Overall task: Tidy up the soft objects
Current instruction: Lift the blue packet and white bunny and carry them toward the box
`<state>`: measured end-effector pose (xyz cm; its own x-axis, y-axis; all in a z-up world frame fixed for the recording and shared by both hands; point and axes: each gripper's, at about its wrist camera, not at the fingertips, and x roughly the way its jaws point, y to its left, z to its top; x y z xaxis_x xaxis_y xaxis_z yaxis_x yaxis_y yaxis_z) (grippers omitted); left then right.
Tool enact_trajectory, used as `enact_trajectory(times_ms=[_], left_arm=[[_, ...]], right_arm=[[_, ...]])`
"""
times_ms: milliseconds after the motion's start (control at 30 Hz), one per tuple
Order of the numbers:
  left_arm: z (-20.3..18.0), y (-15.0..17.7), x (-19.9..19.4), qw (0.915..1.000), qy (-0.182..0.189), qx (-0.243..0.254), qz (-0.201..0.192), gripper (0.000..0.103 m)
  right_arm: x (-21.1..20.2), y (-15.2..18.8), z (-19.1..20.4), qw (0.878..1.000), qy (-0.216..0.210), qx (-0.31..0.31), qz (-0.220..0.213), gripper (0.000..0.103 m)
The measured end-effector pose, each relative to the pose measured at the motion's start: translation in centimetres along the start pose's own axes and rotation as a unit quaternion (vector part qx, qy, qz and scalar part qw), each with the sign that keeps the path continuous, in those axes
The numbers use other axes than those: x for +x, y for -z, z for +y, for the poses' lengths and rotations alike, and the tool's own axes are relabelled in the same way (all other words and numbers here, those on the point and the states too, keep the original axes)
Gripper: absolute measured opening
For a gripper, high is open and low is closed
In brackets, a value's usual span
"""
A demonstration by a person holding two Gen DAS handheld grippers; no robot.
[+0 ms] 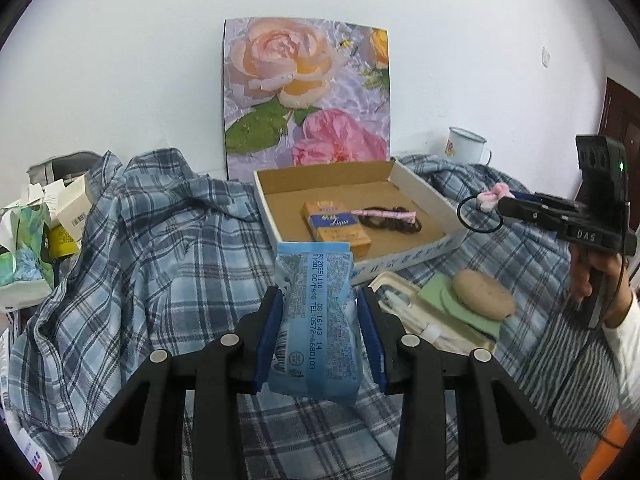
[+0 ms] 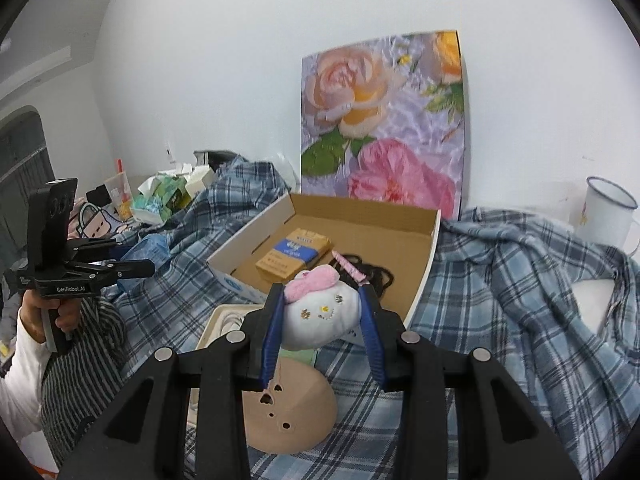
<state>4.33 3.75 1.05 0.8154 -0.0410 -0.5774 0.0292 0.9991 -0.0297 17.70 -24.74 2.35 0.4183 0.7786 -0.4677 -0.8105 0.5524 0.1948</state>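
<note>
Soft objects are what this job is about, and two of them are up in the air. The left gripper (image 1: 320,300) squeezes a blue tissue pack (image 1: 314,320) between its blue pads. The right gripper (image 2: 322,312) squeezes a little white plush toy (image 2: 320,312) with a pink bow; a thin black hair loop (image 1: 478,214) hangs from it in the left view. Both jaws are clamped on their things, not let go.

The cardboard box (image 1: 264,200) sits on the blue plaid cloth (image 1: 152,240), just past both grippers. Inside it are an orange and blue packet (image 1: 336,226) and a dark hair tie with a pink strip (image 1: 390,218). So I think some things are put away, and these two still need to go in.

A round tan pad (image 1: 484,294) lies on a green sheet in a cream tray (image 1: 394,280), near the box's front corner. It may need sorting too.

The box has low walls and lots of bare floor at the back. The front wall is the edge to get over. The flower picture (image 1: 306,92) stands right behind the box, so reaching too far could bump it. The white mug (image 1: 466,146) is well off to the side. The two grippers are apart, with room between them.
</note>
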Motion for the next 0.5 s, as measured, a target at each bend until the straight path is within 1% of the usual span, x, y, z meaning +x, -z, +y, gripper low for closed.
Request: enact_trajectory(times_ms=[167,267,500], left_arm=[[-0.5,-1.1,-0.9,0.9999,-0.004,-0.004,-0.014,0.041],[-1.0,-2.0,-1.3,0.9998,-0.009,-0.001,-0.020,0.041],[-2.4,-5.3,-3.3,0.9990,-0.017,0.004,-0.042,0.041]], right_arm=[[-0.8,-0.5,0.1,1.000,0.008,-0.005,-0.014,0.036],[-1.4,-1.3,0.5,1.000,0.002,-0.009,-0.018,0.036],[-4.0,-4.3,2.4,0.998,0.003,-0.023,-0.054,0.036]])
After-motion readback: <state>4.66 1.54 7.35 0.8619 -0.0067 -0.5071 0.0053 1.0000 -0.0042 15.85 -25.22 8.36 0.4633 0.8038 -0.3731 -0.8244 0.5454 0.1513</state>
